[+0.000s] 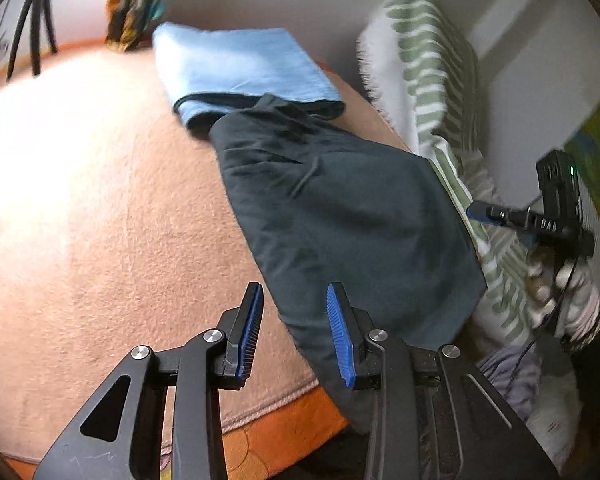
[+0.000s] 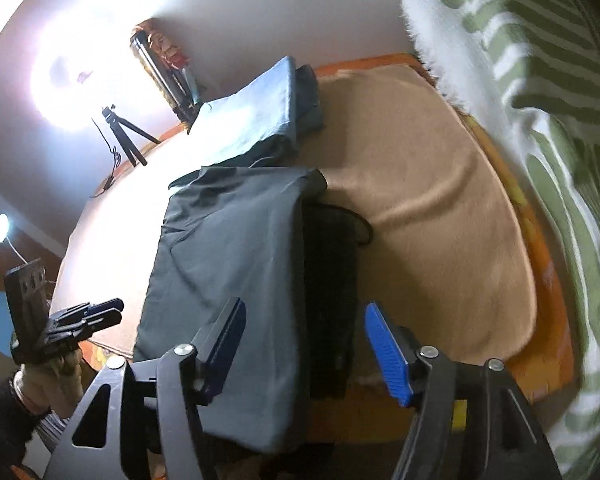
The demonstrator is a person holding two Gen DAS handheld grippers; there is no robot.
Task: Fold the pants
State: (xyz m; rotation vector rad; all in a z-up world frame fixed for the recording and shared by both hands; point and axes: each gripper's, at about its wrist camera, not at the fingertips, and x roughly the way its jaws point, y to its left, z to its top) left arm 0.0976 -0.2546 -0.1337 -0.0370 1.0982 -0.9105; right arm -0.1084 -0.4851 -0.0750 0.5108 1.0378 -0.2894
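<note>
Spread wide with nothing between their blue pads, both claws are hovering at the blanket's near edge: the left gripper (image 1: 296,332) is straddling the near left edge of the dark pants (image 1: 340,216), and the right gripper (image 2: 304,344) is hanging over their near end. Lying lengthwise on the peach blanket (image 1: 100,220), the pants are draping over its near edge. Toward the far edge, a folded light-blue cloth (image 1: 236,64) is touching their far end, beside a small black tripod (image 2: 126,140).

Peach-blanketed bed (image 1: 100,220) — dark pants (image 1: 340,208), folded blue cloth (image 1: 236,64), small tripod (image 2: 126,136)
</note>
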